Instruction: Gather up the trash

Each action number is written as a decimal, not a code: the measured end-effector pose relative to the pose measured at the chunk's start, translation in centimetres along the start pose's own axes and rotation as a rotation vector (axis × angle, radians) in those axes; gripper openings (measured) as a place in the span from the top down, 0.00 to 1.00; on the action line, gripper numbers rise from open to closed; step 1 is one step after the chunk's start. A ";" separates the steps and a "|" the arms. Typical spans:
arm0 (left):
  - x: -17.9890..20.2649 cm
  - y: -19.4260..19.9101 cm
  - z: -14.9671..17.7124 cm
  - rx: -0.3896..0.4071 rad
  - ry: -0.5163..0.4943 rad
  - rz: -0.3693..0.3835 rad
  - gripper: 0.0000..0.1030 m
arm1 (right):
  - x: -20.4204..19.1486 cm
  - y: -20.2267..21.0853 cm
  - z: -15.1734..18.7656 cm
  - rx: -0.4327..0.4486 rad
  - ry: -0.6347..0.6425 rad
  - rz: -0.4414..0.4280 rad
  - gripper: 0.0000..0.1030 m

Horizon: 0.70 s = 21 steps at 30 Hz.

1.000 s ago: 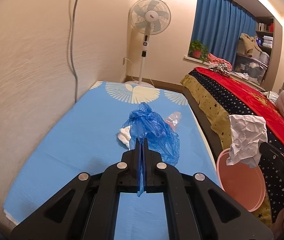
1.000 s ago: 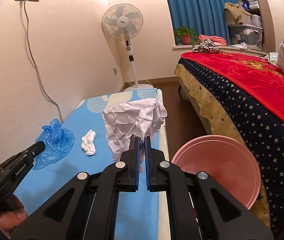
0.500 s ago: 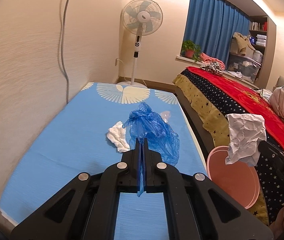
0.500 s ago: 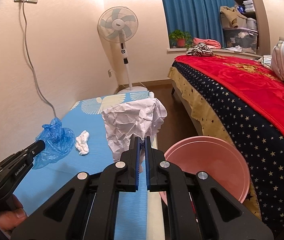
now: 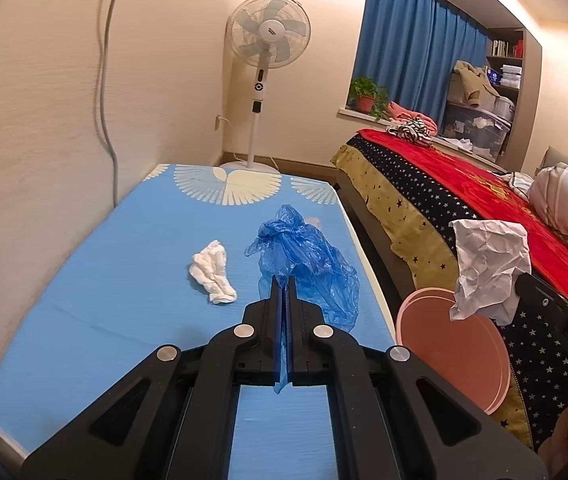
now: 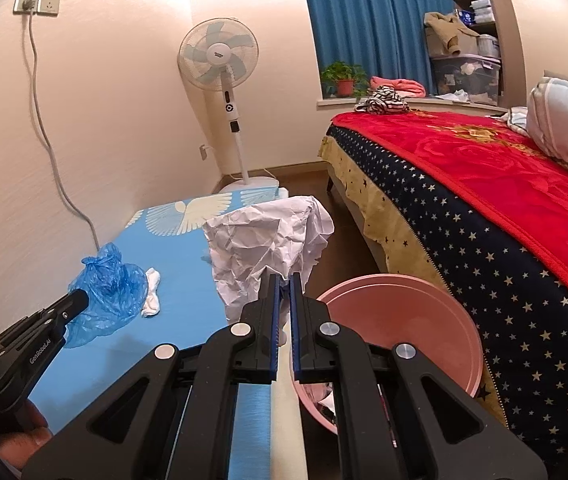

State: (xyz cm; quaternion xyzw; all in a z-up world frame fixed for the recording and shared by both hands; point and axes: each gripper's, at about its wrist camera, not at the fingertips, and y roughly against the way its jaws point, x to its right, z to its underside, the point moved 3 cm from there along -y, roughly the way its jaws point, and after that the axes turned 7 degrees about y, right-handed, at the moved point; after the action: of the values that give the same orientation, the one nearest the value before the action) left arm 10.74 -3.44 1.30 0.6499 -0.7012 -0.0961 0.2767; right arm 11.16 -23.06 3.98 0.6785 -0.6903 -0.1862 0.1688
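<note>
Through my left wrist camera, my left gripper [image 5: 282, 280] is clenched on the blue plastic bag [image 5: 307, 258], a thin strip of film running down between the pads while the rest billows out ahead, above the blue mat [image 5: 104, 304]. The hold is on a sliver of slippery film, so I judge the bag could slide free, or its loose end could snag on the mat's edge, if I swing it quickly toward the pink basin [image 5: 443, 340] at the right. The white tissue wad [image 5: 212, 273] lies on the mat to the left of the bag, not yet collected, and could be forgotten. Against the frame a second ago, the wad, then half hidden behind the bag, is now fully in the open to its left, and the basin shows more of its floor. Through my right wrist camera, my right gripper [image 6: 283, 280] is grasping the crumpled white paper [image 6: 268, 240] by its lower edge, held above the gap between the mat's edge and the basin [image 6: 423, 300]. The paper is bulky and pinched low, so it could tip or tear off; let go here, I think it might strike the near rim and land on the floor, since most of it seems to hang left of the bowl. Compared with a second ago, the basin sits closer under my fingers [image 6: 268, 312] and I can see scraps already lying inside it; the grip on the paper looks unchanged.
</note>
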 end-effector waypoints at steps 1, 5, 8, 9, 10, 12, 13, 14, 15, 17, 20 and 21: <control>0.2 -0.1 0.0 -0.001 -0.002 0.003 0.99 | 0.2 0.0 0.0 -0.001 -0.002 0.003 0.95; 0.8 -0.5 0.3 -0.007 -0.011 0.014 0.99 | 1.1 -0.2 0.1 -0.007 -0.023 0.024 0.95; 1.3 -0.8 0.4 -0.010 -0.018 0.022 0.99 | 1.9 -0.4 0.1 -0.012 -0.037 0.046 0.95; 1.4 -0.9 0.5 -0.011 -0.019 0.025 0.99 | 2.1 -0.4 0.1 -0.015 -0.039 0.051 0.95; 1.5 -1.0 0.5 -0.013 -0.020 0.028 0.99 | 2.3 -0.5 0.1 -0.017 -0.041 0.059 0.95; 1.8 -1.2 0.6 -0.016 -0.021 0.035 0.99 | 2.7 -0.5 0.2 -0.023 -0.045 0.067 0.95; 2.0 -1.3 0.6 -0.019 -0.022 0.040 0.99 | 2.9 -0.6 0.2 -0.025 -0.045 0.072 0.95; 2.2 -1.4 0.7 -0.022 -0.024 0.046 0.99 | 3.0 -0.6 0.1 -0.026 -0.044 0.079 0.95; 2.4 -1.5 0.8 -0.024 -0.026 0.049 0.99 | 3.1 -0.6 0.1 -0.026 -0.043 0.084 0.95; 2.9 -1.7 0.9 -0.028 -0.032 0.058 0.99 | 3.4 -0.6 0.0 -0.027 -0.042 0.092 0.95; 3.5 -2.0 1.1 -0.032 -0.041 0.069 0.99 | 4.1 -0.5 -0.1 -0.028 -0.048 0.109 0.95; 3.7 -2.1 1.1 -0.034 -0.043 0.072 0.99 | 4.4 -0.5 -0.1 -0.030 -0.053 0.116 0.95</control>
State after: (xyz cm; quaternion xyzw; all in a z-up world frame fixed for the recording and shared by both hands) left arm 11.92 -7.52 0.34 0.6174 -0.7281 -0.1118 0.2760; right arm 11.55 -27.43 3.70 0.6297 -0.7297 -0.2044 0.1712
